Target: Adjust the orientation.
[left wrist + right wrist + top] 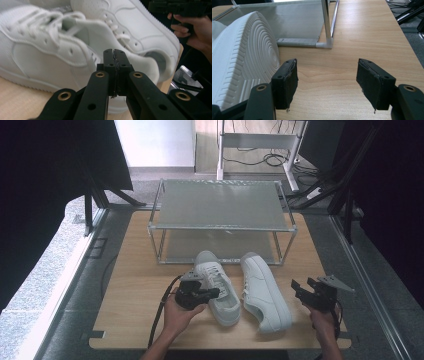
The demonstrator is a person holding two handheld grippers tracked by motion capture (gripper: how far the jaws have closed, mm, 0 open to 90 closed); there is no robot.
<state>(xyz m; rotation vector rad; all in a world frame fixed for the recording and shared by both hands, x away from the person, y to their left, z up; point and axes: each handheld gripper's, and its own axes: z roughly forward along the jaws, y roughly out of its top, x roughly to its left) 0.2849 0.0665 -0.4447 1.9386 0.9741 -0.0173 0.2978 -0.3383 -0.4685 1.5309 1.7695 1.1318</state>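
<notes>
Two white sneakers lie on the wooden table (pixel 140 290) in front of a metal shoe rack (pixel 220 205). The left shoe (pixel 217 285) (pixel 37 55) stands upright. The right shoe (pixel 265 292) (pixel 140 30) lies tipped on its side, and its ribbed sole (pixel 244 65) faces my right gripper. My left gripper (pixel 215 293) (pixel 115 53) is shut, its tips right at the left shoe's collar, with nothing visible between the jaws. My right gripper (pixel 302 286) (pixel 327 63) is open and empty, just right of the right shoe above bare wood.
The rack has two mesh shelves; its front right leg and corner (pixel 325 45) stand a little beyond the right shoe's toe. Bare table lies to the right (pixel 367 35) and at front left (pixel 130 320). Cables and a desk frame (pixel 260 142) are on the floor behind.
</notes>
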